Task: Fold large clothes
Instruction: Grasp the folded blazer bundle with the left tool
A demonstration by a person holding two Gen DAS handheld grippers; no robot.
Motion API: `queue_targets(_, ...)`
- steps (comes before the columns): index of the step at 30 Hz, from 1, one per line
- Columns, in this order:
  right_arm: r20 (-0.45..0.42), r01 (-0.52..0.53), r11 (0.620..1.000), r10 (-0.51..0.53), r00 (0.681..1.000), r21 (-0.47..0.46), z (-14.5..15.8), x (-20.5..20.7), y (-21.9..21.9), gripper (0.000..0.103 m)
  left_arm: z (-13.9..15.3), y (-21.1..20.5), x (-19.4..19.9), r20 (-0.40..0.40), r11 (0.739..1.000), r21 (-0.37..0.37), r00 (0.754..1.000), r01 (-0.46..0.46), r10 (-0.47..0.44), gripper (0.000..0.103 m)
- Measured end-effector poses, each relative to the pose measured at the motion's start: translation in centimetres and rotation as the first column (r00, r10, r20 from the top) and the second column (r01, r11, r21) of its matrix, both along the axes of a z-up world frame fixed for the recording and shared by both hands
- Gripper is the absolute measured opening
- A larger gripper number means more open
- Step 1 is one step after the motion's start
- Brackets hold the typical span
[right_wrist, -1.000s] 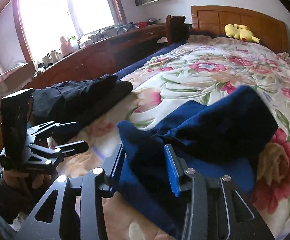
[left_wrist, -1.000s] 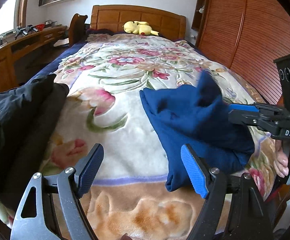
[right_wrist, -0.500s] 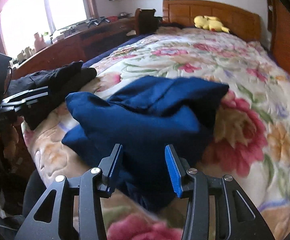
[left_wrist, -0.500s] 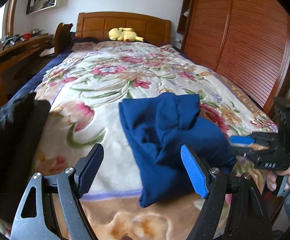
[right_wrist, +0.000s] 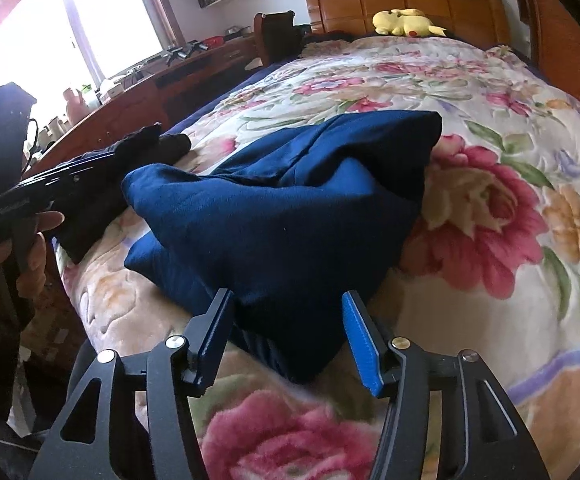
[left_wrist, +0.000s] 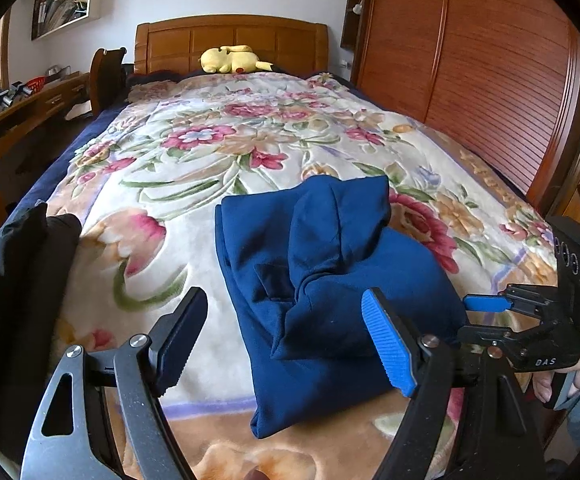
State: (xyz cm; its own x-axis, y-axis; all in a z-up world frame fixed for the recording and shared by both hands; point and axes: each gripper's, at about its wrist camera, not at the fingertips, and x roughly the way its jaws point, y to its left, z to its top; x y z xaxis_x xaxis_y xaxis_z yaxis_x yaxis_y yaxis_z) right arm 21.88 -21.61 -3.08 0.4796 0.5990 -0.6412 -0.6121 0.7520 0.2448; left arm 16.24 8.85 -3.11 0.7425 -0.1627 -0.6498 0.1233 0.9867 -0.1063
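A dark blue garment (left_wrist: pixel 322 280) lies folded in a thick bundle on the floral blanket (left_wrist: pixel 210 152) near the foot of the bed. It also shows in the right wrist view (right_wrist: pixel 290 216). My left gripper (left_wrist: pixel 286 344) is open and empty, just short of the bundle's near left edge. My right gripper (right_wrist: pixel 286 340) is open and empty, with its jaws on either side of the bundle's near corner. The right gripper also shows in the left wrist view (left_wrist: pixel 490 312), at the bundle's right edge.
A black garment (left_wrist: pixel 6 280) lies at the bed's left edge. A yellow plush toy (left_wrist: pixel 230 60) rests by the wooden headboard (left_wrist: pixel 230 40). A wooden desk (right_wrist: pixel 138 96) runs along the left, a slatted wooden wardrobe (left_wrist: pixel 470 60) along the right.
The blue garment was let go and has settled flat into a bundle. Both grippers have drawn back toward the foot of the bed; the right one has swung round to the bundle's near corner.
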Motion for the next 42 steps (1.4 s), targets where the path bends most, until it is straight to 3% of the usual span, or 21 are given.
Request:
queue_targets(12, -0.029, -0.007, 1.0, 0.007, 1.0, -0.016, -1.4, -0.2, -0.2, 0.061, -0.1, -0.2, 0.3, 0.001, 1.0, -0.01, 1.0, 0.016, -0.015, 0.078)
queue_targets(17, -0.047, 0.016, 0.994, -0.021, 0.999, -0.104, -2.8, 0.1, 0.5, 0.061, -0.6, -0.7, 0.8, -0.018, 0.999, -0.02, 0.999, 0.047, -0.047, 0.049)
queue_targets(20, -0.074, 0.029, 0.996, -0.035, 0.997, -0.082, -3.3, 0.4, 0.1, 0.061, -1.2, -0.8, 0.9, -0.035, 0.999, -0.006, 0.998, 0.044, -0.044, 0.043)
queue_targets(24, -0.087, 0.047, 0.998, -0.051, 0.995, -0.045, -3.2, 0.8, -0.9, 0.061, -1.7, -0.8, 0.7, -0.052, 0.998, -0.022, 0.997, 0.056, -0.057, 0.014)
queue_targets(27, -0.072, 0.047, 0.997, -0.051, 0.996, -0.064, -2.9, 0.6, -0.6, 0.061, -1.6, -1.0, 0.1, -0.038, 0.998, -0.001, 0.997, 0.066, -0.066, 0.008)
queue_targets(32, -0.038, 0.033, 0.999, -0.034, 0.999, -0.033, -1.5, -0.5, -0.7, 0.061, -1.2, 0.0, -1.8, 0.004, 0.999, -0.017, 0.999, 0.044, -0.044, 0.006)
queue_targets(38, 0.049, -0.003, 1.0, 0.002, 0.999, 0.027, 2.3, -1.3, -1.3, 0.061, -3.6, 1.2, -2.7, -0.045, 1.0, -0.004, 0.999, 0.005, -0.005, 0.006)
queue_targets(42, 0.088, -0.033, 0.999, 0.031, 0.996, 0.029, 3.7, -0.4, -0.3, 0.046, -4.6, 1.0, -3.6, -0.063, 1.0, 0.012, 0.998, 0.004, -0.003, 0.006)
